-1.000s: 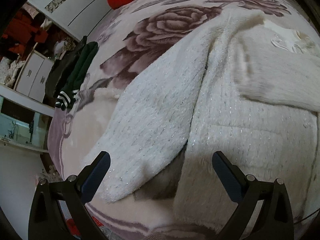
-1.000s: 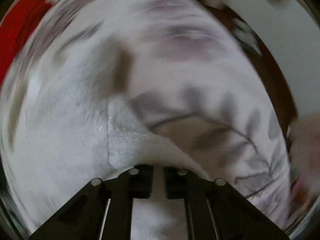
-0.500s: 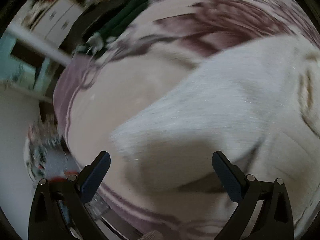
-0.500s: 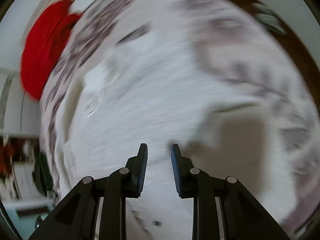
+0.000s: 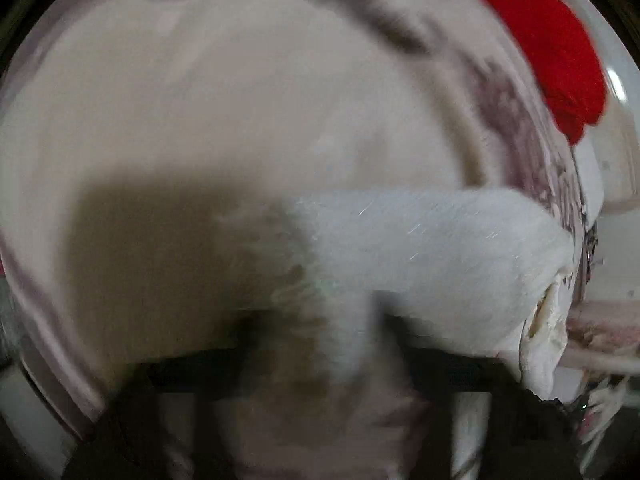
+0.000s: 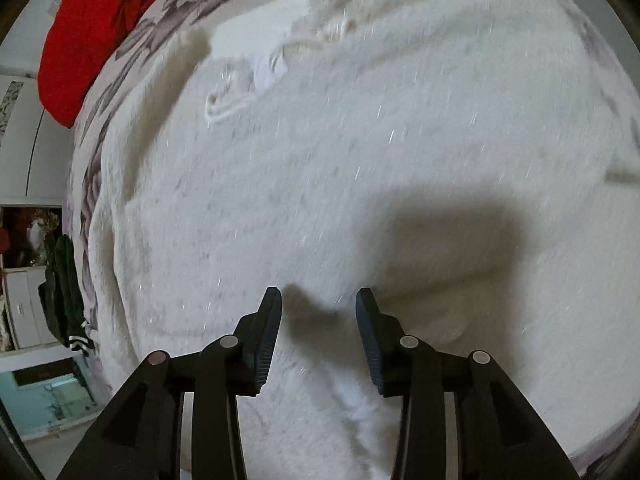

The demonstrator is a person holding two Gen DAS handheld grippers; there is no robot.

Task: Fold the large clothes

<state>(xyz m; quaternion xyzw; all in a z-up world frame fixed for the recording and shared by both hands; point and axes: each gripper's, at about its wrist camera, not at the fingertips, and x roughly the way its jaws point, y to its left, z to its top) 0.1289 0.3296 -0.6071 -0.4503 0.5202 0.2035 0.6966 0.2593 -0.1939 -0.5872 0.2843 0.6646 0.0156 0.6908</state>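
Note:
A large white fuzzy sweater (image 6: 340, 152) lies spread on a bed with a floral blanket (image 6: 94, 160). My right gripper (image 6: 319, 300) hovers just above its body, jaws apart and empty. The left wrist view is badly blurred: a white sleeve (image 5: 420, 248) of the sweater runs from the right toward my left gripper (image 5: 316, 328), and fabric lies between the dark fingers (image 5: 432, 364). The blur hides whether the jaws are closed on it.
A red garment (image 6: 88, 28) lies at the bed's far end, also in the left wrist view (image 5: 556, 48). A dark green garment with striped cuffs (image 6: 66, 292) hangs at the bed's left edge. White cabinets (image 6: 24, 308) stand beyond.
My right gripper has opened and let go of the sweater. My left gripper has swung fast toward the sleeve, from wide open to fingers blurred around the fabric.

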